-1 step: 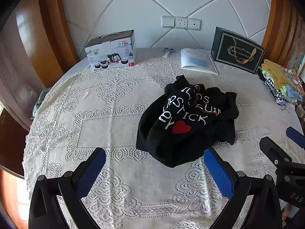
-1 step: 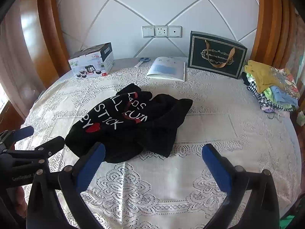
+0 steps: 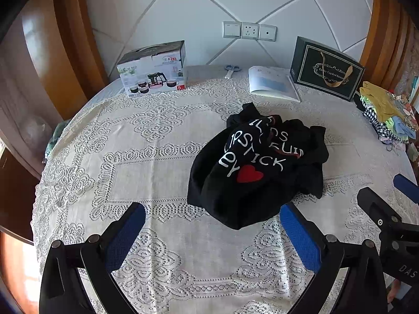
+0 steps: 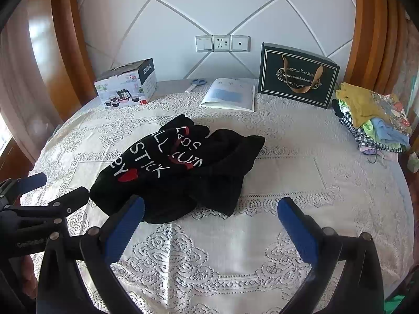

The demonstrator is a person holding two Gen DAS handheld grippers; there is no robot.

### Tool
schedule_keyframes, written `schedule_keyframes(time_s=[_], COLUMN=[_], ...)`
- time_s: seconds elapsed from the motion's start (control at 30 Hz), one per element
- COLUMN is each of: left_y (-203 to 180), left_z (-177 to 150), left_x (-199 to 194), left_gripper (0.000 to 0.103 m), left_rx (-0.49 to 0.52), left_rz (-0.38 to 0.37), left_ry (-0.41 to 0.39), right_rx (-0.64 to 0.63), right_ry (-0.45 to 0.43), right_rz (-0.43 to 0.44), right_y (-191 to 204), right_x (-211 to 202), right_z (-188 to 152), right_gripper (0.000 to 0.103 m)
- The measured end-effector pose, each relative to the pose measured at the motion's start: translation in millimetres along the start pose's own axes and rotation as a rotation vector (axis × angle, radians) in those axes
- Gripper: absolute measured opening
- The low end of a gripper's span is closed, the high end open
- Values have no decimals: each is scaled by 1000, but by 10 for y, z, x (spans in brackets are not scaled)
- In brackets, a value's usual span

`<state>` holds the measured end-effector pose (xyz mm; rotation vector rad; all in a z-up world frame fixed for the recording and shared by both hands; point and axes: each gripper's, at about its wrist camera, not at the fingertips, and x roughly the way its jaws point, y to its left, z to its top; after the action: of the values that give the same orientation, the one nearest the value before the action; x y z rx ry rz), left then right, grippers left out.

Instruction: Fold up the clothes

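Observation:
A crumpled black T-shirt (image 3: 258, 167) with white lettering and a red heart lies in a heap on the round table's lace cloth (image 3: 146, 172); it also shows in the right wrist view (image 4: 178, 172). My left gripper (image 3: 212, 233) is open and empty, just in front of the shirt's near edge. My right gripper (image 4: 210, 225) is open and empty, in front of the shirt's right side. The right gripper shows at the right edge of the left wrist view (image 3: 387, 204), and the left gripper at the left edge of the right wrist view (image 4: 44, 193).
At the back stand a tea-set box (image 3: 153, 69), scissors (image 3: 231, 69), an open booklet (image 3: 272, 83) and a dark gift box (image 3: 327, 69). A pile of coloured clothes (image 3: 387, 115) lies at the right edge. Padded wall and wooden posts stand behind.

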<state>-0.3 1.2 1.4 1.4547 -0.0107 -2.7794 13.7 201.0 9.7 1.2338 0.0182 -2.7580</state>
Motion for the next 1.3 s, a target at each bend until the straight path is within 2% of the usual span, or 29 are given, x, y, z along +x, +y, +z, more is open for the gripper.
schedule_keyframes(time_s=[0.23, 1.3], left_y=[19, 93], left_z=[-7, -31], left_x=[16, 69], left_gripper=[103, 103], left_rx=[3, -24], left_rz=[-20, 3], left_ry=[11, 47], right_rx=[-2, 16], right_ry=[-5, 30], right_rz=[5, -2], right_y=[25, -11], right_x=[-9, 3], right_z=[-5, 2], right_gripper=[103, 103])
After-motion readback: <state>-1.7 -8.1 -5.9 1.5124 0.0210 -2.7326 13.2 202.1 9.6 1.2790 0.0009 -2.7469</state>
